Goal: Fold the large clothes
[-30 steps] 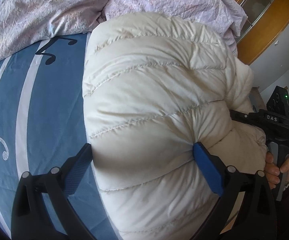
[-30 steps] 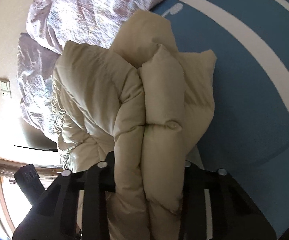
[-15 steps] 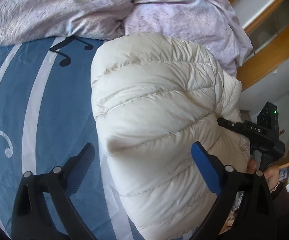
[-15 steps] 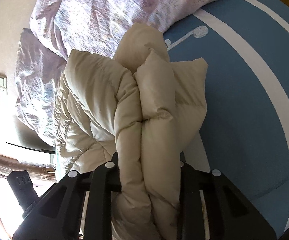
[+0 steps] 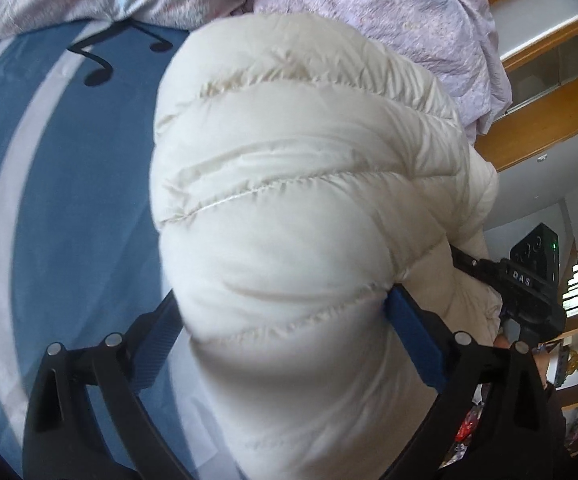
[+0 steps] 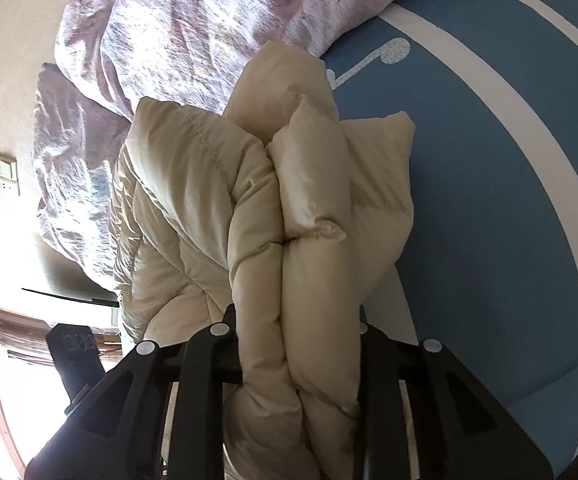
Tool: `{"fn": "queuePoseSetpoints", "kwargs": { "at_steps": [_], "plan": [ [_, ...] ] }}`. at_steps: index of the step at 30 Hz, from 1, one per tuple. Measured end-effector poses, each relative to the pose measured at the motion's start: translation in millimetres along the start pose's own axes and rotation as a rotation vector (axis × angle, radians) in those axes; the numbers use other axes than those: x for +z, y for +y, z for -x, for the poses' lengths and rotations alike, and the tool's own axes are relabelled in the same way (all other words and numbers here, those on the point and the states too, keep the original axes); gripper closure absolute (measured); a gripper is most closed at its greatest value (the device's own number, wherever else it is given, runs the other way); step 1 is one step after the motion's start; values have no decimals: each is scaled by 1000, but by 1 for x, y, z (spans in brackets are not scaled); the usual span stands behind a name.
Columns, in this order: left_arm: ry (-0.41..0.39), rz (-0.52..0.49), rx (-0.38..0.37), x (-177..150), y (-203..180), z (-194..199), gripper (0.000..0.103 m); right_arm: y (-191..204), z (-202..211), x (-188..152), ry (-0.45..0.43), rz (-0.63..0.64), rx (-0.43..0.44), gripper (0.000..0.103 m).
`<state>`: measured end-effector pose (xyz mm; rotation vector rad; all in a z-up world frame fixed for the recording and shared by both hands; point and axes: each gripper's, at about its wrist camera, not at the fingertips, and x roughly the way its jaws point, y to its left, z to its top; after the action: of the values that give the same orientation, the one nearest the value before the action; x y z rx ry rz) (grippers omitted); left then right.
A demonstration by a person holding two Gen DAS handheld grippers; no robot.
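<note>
While both claws clamped a cream puffer jacket point(image 5: 297, 208), the left gripper point(image 5: 285, 312) pinched its quilted bulk between blue pads and the right gripper point(image 6: 297, 344) squeezed gathered folds. It hung bunched over a blue striped bedsheet point(image 5: 57, 184), near a rumpled lilac duvet point(image 6: 193, 40).

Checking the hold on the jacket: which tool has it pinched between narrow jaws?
The right tool: its jaws squeeze bunched layers of the cream jacket. The left tool stands wide around a puffy bulge.
</note>
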<state>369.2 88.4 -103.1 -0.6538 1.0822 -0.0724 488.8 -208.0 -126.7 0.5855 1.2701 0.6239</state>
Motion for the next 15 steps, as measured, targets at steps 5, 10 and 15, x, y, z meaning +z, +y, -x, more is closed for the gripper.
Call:
{"fn": "queuePoseSetpoints", "kwargs": {
  "at_steps": [5, 10, 15],
  "plan": [
    [-4, 58, -27, 3, 3, -13, 7, -3, -1, 2, 18, -5, 6, 80],
    [-40, 51, -56, 1, -1, -4, 42, -5, 0, 4, 29, -15, 37, 80],
    [-64, -1, -76, 4, -10, 14, 63, -5, 1, 3, 25, -24, 88, 80]
  ]
}}
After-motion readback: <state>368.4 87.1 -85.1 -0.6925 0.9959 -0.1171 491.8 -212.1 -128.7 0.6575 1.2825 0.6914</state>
